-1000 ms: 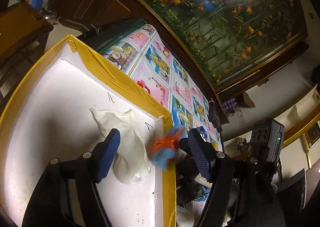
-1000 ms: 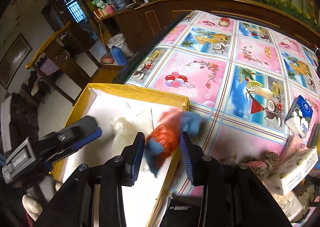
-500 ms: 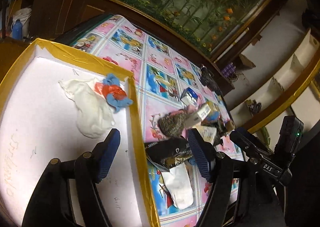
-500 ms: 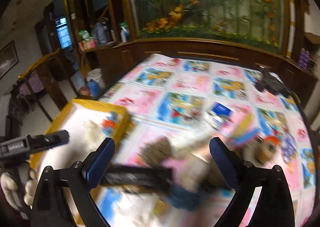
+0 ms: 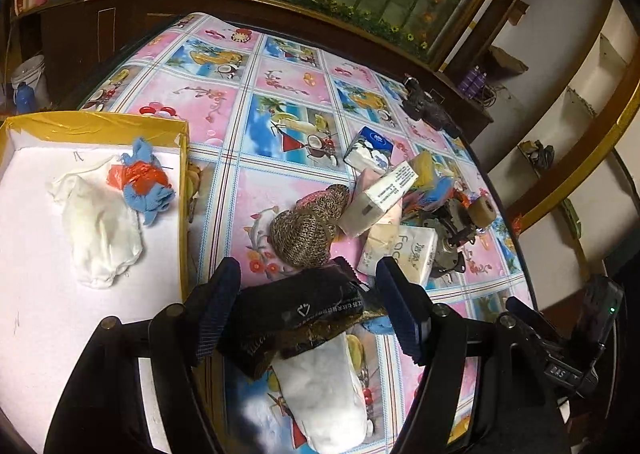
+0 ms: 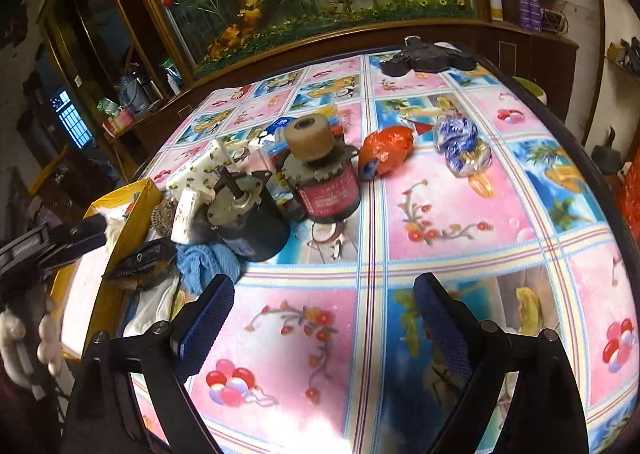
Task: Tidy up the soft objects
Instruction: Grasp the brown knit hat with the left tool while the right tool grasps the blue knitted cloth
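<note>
Since a second ago the orange-and-blue bundle [image 5: 142, 182] has left the right gripper [image 6: 324, 318] and now lies inside the yellow-edged box [image 5: 182, 158], and both grippers have swung right, away from the box and over the patterned tablecloth [image 6: 440, 214].

The box sits at the left edge of the table. On its white floor lie two soft things: a white cloth [image 5: 100, 230] and the orange-and-blue bundle, which rests on the cloth's far right corner, close to the box's right wall.

The right gripper's jaws stand wide apart and are closing slightly, with nothing between them, only bare tablecloth below. Beyond it stand two motors [image 6: 320, 174], and further right an orange wrapped bundle [image 6: 386, 154] and a blue-and-white wrapped bundle [image 6: 460, 146].

The left gripper [image 5: 308, 314] has its jaws partly apart, just right of the box. A black packet [image 5: 304, 314] lies between them; whether the pads press it I cannot tell. A white sock-like piece [image 5: 324, 402] lies under the packet on the near side. Just beyond are a brown knitted piece [image 5: 308, 230] and tissue packs [image 5: 384, 194] in a heap.
</note>
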`<state>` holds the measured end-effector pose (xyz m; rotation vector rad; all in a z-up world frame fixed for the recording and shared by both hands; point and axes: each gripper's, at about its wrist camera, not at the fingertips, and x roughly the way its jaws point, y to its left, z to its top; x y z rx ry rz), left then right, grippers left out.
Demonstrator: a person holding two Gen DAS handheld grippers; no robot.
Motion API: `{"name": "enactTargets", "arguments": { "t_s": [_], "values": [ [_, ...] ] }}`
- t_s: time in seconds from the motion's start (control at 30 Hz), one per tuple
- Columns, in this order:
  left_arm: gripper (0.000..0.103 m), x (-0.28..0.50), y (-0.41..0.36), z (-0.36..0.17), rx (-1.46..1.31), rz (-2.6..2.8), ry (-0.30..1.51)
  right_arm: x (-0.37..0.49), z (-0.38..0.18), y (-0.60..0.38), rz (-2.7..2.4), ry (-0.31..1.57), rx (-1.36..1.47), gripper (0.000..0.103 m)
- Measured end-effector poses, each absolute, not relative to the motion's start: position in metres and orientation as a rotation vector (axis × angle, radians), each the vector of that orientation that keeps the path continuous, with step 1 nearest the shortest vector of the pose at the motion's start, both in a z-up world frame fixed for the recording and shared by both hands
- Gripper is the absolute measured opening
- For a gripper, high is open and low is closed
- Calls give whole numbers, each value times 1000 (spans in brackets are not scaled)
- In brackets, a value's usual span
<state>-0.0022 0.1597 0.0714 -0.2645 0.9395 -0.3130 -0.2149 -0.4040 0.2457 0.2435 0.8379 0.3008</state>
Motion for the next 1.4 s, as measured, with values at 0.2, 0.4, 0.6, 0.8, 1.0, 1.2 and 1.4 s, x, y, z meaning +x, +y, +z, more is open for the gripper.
{"name": "enactTargets", "arguments": {
  "t_s": [0.2, 0.4, 0.6, 0.8, 1.0, 1.2, 1.4],
  "values": [
    [69, 30, 142, 58, -209, -328, 980, -209, 234, -391, 358, 867, 261, 92],
    [69, 57, 127, 38, -179, -329, 1046, -189, 232, -357, 424, 919, 244, 92],
    [51, 67, 131, 20, -209, -332, 1090, -170, 230, -319, 455, 945, 192, 89],
    [50, 55, 139, 34, -238, -341, 1027, -147, 223, -295, 446, 982, 158, 74],
    [50, 42, 158, 53, -344, -373, 982, -136, 218, -285, 441, 1000, 159, 42],
    [50, 15, 168, 73, -374, -406, 932, -149, 221, -287, 453, 995, 169, 40],
    [50, -18, 177, 92, -392, -436, 887, -168, 233, -295, 449, 967, 152, 41]
  ]
}}
